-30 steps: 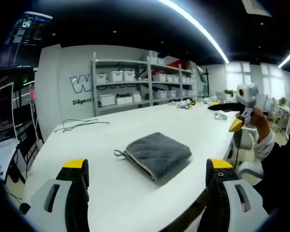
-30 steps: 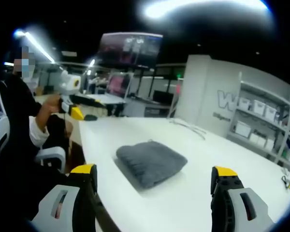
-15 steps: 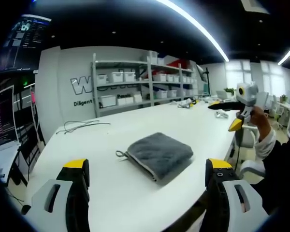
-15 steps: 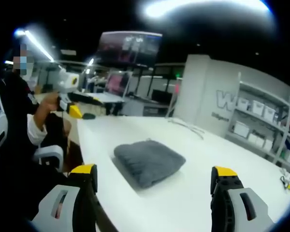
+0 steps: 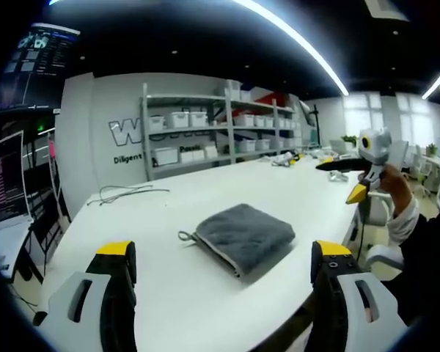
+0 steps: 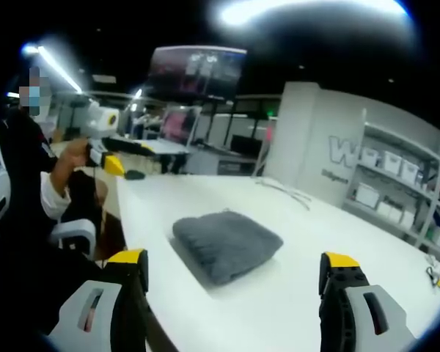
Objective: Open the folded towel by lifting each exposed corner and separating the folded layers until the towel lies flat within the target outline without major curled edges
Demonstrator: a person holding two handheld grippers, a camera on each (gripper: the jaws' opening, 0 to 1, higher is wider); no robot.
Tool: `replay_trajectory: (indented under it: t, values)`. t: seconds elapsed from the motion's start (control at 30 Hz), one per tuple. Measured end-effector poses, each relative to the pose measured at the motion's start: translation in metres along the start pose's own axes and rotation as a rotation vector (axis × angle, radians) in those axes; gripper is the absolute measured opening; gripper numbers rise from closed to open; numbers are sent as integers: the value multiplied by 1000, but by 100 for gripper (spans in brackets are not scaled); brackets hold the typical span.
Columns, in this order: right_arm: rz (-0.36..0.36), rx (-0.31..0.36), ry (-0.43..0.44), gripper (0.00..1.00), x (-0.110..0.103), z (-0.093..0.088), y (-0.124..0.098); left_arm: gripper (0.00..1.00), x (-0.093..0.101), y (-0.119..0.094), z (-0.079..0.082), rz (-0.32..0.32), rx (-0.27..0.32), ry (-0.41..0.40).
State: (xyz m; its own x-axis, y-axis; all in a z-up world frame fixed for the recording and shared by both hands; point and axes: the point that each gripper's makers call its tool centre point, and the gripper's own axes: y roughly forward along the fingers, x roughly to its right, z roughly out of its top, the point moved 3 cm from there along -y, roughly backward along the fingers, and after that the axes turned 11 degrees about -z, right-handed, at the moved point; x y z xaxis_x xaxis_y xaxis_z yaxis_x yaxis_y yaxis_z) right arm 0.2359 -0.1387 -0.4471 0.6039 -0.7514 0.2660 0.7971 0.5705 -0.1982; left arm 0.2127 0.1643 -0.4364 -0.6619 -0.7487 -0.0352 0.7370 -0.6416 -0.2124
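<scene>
Clearly nothing is begun: the folded towel (image 5: 243,236) lies ahead of both grippers' spread, empty fingers (image 5: 118,257), so next comes reaching for a corner.

We see a white table (image 5: 205,286) with loose cables (image 5: 125,193) lying near its far end. Behind it, metal shelving (image 5: 220,132) holds white storage bins (image 5: 180,117). Monitor (image 6: 198,73) hangs overhead; ceiling light strip (image 5: 293,37) is lit.

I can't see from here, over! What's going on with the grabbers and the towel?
Left gripper open, right gripper open, both held off the table. Grey towel folded, untouched. Cable far back, nothing blocking.
</scene>
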Motion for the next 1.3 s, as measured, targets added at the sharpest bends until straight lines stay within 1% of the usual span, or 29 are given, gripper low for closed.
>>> replay_trajectory:
  t: [0.23,0.5,0.63,0.87,1.1,1.3]
  values:
    - [-2,-4,1,98,1,-1,1,98,2,2,-1,-9,-6,1]
    - [-5,-10,-1,98,1,-3,3,98,-2,1,-2,-2,-6,-3]
    - [-6,-14,-5,98,1,-4,4,98,-1,2,-2,-5,-8,-2]
    - [-5,-12,-7,98,1,-4,3,98,1,7,-4,-7,-15,-3]
    - [-24,-13,-4,98,7,-4,7,98,3,14,-9,-21,-31,-1]
    - [-23,-20,-6,98,6,-6,11,98,0,11,-7,-14,-23,-5]
